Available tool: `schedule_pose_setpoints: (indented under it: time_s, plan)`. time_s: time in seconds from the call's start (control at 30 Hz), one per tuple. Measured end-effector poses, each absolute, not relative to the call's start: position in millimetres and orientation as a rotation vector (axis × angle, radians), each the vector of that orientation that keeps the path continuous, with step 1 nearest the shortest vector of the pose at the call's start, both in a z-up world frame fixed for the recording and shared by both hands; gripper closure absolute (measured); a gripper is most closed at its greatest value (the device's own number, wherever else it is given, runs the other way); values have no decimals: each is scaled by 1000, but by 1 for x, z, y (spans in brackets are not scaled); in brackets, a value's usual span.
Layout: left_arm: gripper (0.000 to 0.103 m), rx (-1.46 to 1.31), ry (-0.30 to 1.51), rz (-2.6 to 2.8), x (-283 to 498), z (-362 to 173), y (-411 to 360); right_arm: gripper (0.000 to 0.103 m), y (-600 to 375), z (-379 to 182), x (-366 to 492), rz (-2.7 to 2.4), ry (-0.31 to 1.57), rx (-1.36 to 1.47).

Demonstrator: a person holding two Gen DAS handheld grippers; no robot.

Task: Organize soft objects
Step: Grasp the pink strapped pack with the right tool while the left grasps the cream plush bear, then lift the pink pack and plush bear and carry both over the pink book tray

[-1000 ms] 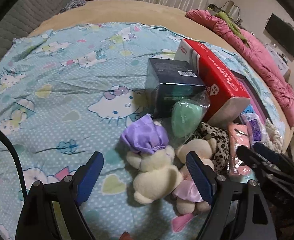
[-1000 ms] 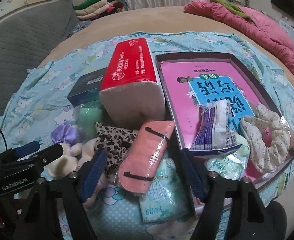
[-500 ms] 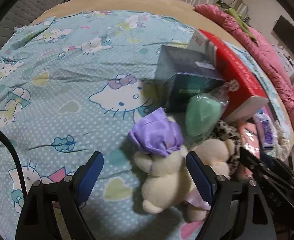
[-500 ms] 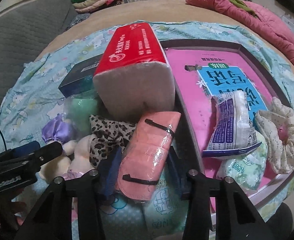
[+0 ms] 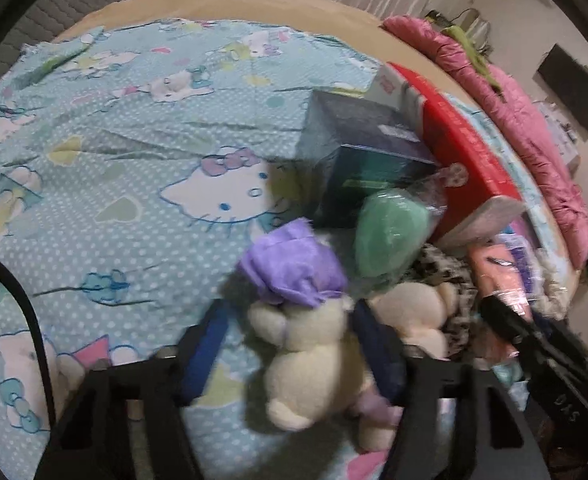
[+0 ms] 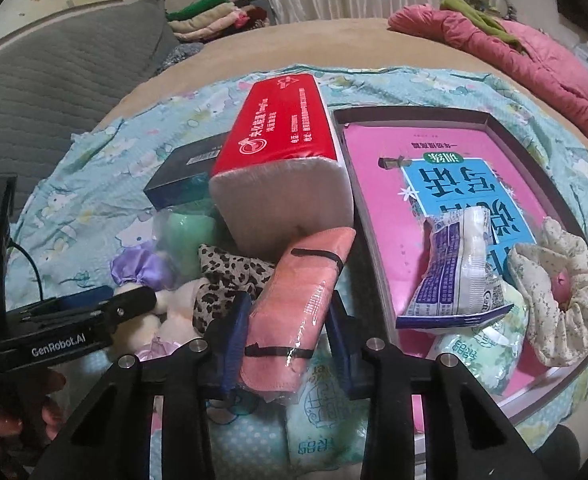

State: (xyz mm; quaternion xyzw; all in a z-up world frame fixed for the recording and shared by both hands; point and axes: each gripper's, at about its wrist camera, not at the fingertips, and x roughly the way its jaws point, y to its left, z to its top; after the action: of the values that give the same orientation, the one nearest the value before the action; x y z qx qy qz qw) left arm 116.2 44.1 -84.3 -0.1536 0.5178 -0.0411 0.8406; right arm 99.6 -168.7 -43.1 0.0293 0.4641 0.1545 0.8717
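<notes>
A cream plush bear (image 5: 313, 364) with a purple cap lies on the blue bedsheet (image 5: 134, 184); my left gripper (image 5: 294, 344) has its blue fingers closed against the bear's sides. A second cream bear (image 5: 417, 312) lies beside it. My right gripper (image 6: 286, 332) is shut on a wrapped pink cloth pack (image 6: 305, 288) that leans on the red tissue pack (image 6: 282, 152). A green soft item in plastic (image 5: 389, 236) and a leopard-print cloth (image 6: 230, 272) lie between them.
A shallow dark tray (image 6: 533, 148) at the right holds a pink book, a cotton pack (image 6: 457, 268) and a floral scrunchie (image 6: 561, 292). A dark box (image 5: 357, 148) stands behind the bears. A pale green tissue packet (image 6: 325, 412) lies under the right gripper. A pink quilt (image 6: 533, 56) lies at the far right.
Both grippers moved forward and closed: the left around the purple-capped bear, the right around the pink cloth pack. Both were open a second ago.
</notes>
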Motion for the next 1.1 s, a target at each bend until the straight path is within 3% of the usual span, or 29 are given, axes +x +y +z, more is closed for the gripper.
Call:
schedule_pose_setpoints:
  time_s: [0.33,1.1]
  plan:
    - [60,-349,1061,-114,113,-78,48,71,-186,-41,92,335,985,95]
    - [62,-245,895,-109,71,-10,30,72,-209,-14,83,388,885,169]
